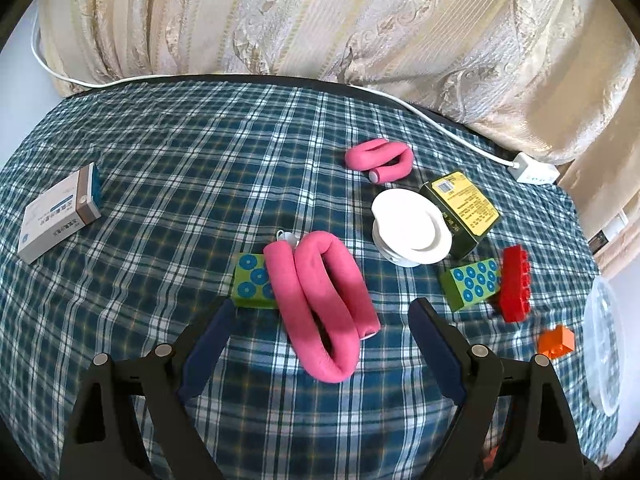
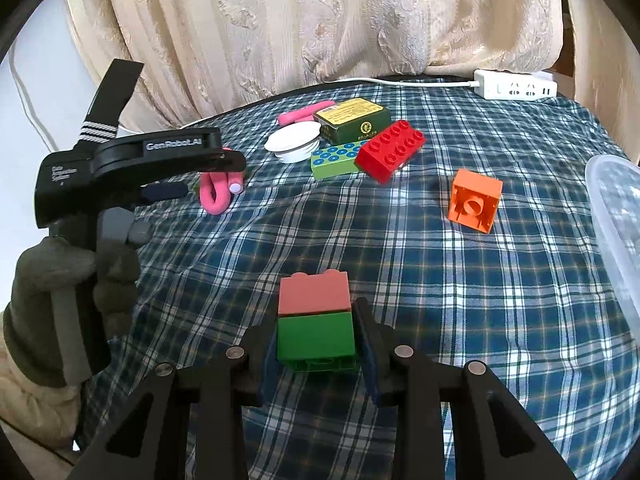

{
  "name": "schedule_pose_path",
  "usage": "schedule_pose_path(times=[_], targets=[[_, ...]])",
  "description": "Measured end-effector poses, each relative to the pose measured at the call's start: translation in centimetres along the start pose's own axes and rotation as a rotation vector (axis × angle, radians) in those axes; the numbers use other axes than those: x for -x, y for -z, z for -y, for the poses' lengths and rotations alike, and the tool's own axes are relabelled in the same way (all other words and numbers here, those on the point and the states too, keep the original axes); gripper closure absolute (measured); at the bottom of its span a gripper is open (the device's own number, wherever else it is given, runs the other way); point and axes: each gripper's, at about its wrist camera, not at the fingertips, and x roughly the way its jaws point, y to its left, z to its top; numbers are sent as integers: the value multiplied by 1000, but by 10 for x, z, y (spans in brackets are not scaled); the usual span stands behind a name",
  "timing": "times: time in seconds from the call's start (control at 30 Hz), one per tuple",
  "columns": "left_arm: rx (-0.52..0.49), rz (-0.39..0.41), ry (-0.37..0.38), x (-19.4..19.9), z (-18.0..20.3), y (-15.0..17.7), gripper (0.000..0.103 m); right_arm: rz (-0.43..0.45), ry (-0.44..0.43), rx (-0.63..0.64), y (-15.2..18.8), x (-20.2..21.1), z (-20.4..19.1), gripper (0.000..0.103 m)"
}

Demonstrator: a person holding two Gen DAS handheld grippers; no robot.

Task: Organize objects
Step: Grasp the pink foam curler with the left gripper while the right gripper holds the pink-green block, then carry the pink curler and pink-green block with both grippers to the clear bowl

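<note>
Right wrist: stacked blocks (image 2: 315, 326), studs pointing away.

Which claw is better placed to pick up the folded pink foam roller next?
Left. The left claw is open with the pink foam roller between its fingers, while the right claw is shut on the green-and-pink block stack.

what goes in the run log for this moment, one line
left gripper: open over folded pink foam roller | right gripper: shut on stacked pink-and-green toy bricks
</note>
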Motion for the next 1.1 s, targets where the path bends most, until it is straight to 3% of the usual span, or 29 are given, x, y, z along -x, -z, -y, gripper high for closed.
schedule_pose_path(times=[0.23, 0.53, 1.1], targets=[[-9, 13, -38, -7, -1, 0, 26, -1, 5, 4, 0, 0, -1, 67], [-38, -5, -9, -9, 0, 7, 56, -4, 14, 10, 0, -2, -2, 67], [-81, 67, 24, 18, 3, 15, 57, -9, 31, 24, -1, -2, -6, 67]])
